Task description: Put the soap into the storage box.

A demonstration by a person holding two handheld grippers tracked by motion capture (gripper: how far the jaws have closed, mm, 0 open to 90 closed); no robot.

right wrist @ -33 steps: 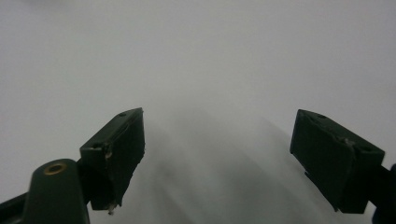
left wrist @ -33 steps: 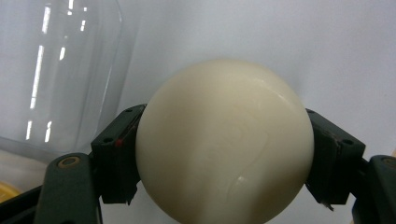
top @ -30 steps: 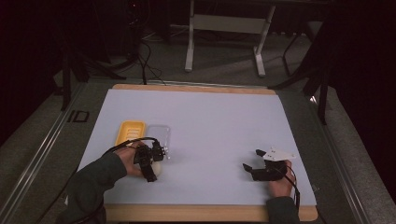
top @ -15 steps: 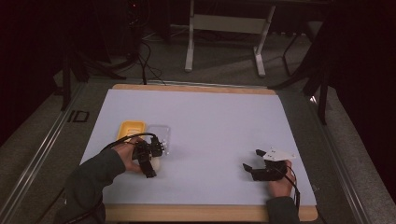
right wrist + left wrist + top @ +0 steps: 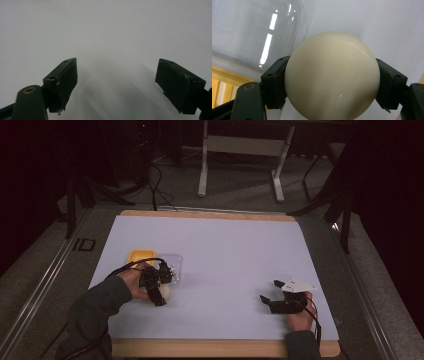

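Left hand-held gripper (image 5: 332,77) clamps egg (image 5: 332,75), hiding its sides.

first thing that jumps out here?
The cream ball pinched between the jaws of the left gripper, at the near left of the white table. Just behind it sit a clear plastic lid and a yellow tray. The right gripper rests at the near right, jaws apart with nothing between them.

A: Site type? 
B: Lab/test rig. White sheet (image 5: 235,265) on wood-edged table (image 5: 210,213), metal rails (image 5: 45,285), loose cables (image 5: 155,175) on floor (dark surrounds), equip. stand (image 5: 240,145) behind.
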